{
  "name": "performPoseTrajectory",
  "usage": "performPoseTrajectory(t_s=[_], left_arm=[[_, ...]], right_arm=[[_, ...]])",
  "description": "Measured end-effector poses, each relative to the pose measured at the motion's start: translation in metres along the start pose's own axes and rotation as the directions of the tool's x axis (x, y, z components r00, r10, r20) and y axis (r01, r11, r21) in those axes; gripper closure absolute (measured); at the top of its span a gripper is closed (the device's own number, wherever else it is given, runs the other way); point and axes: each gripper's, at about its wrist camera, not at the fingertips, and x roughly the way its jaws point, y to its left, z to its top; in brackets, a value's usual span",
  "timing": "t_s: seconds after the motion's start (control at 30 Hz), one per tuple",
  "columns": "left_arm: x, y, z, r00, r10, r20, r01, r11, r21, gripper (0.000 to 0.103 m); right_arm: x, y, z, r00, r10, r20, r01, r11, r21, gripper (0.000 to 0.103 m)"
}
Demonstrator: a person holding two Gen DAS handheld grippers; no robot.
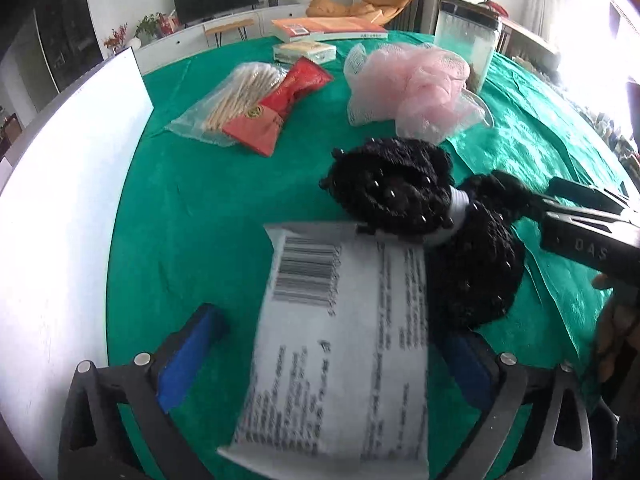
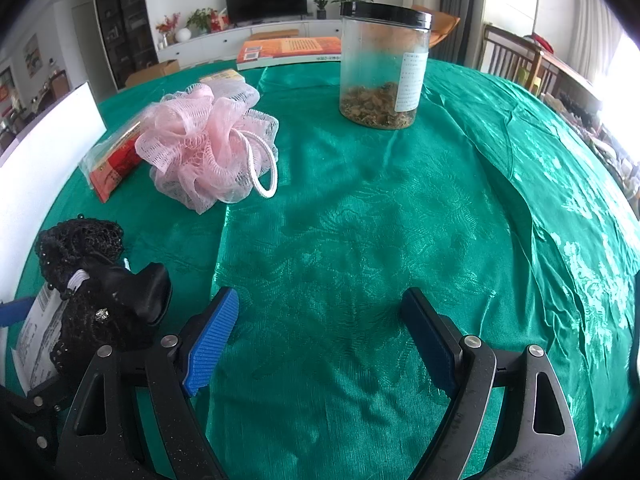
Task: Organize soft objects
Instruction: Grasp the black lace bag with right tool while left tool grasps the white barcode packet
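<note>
A white packet [image 1: 336,340] with a barcode lies blurred between the blue pads of my left gripper [image 1: 332,328]. The jaws stand wide, and the left pad [image 1: 192,356] is clear of the packet. Its far end meets a black beaded mesh piece [image 1: 400,196] on the green tablecloth [image 1: 200,208]. A pink bath pouf [image 1: 416,84] sits behind that. My right gripper [image 2: 320,300] hovers open over bare cloth with nothing between its fingers. In its view the black mesh [image 2: 80,248] and the packet [image 2: 36,336] are at the lower left, and the pouf [image 2: 200,140] is farther back.
A clear jar [image 2: 384,72] with a black lid stands at the back. A bag of cotton swabs [image 1: 236,100], a red packet [image 1: 288,96], a tissue pack [image 1: 304,50] and a book [image 1: 328,26] lie across the far side. A white board [image 1: 60,200] borders the left.
</note>
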Motion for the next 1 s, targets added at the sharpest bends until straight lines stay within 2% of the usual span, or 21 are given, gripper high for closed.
performPoseTrajectory(t_s=[0.3, 1.0], left_arm=[[0.0022, 0.0034, 0.0003, 0.999, 0.007, 0.050, -0.007, 1.000, -0.012, 0.000], [0.0009, 0.0036, -0.0020, 0.998, 0.011, 0.059, -0.010, 1.000, -0.015, 0.000]], right_arm=[[0.0000, 0.0001, -0.0001, 1.000, 0.000, 0.000, 0.000, 1.000, 0.000, 0.017], [0.0006, 0.0007, 0.0002, 1.000, -0.001, 0.000, 0.001, 1.000, -0.001, 0.017]])
